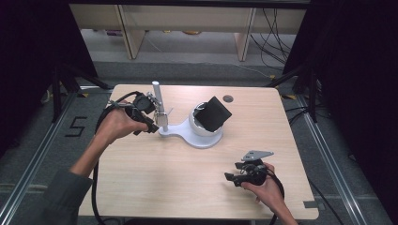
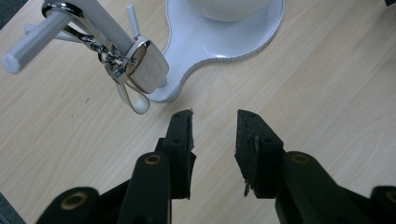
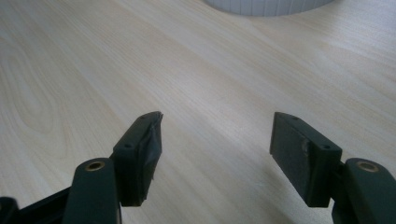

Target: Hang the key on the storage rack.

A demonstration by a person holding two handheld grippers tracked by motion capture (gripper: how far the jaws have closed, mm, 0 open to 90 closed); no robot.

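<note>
A white stand (image 1: 187, 132) with a flat base, an upright post (image 1: 157, 97) and a bowl-shaped holder (image 1: 204, 126) sits mid-table. A silver key fob (image 2: 145, 70) hangs from a peg on the post by a metal clip (image 2: 74, 23). A black box (image 1: 213, 113) rests tilted in the bowl. My left gripper (image 2: 214, 120) is open just beside the post, nothing between its jaws; in the high view the left gripper (image 1: 149, 123) sits left of the fob (image 1: 162, 118). My right gripper (image 3: 215, 123) is open over bare wood, low at the table's right front (image 1: 230, 177).
The wooden table (image 1: 155, 178) has a round grommet hole (image 1: 228, 98) near its far edge. Cables trail from both grippers. Dark curtains flank the table, with shelving legs and floor cables beyond. The stand's white base edge (image 3: 266, 7) lies ahead of the right gripper.
</note>
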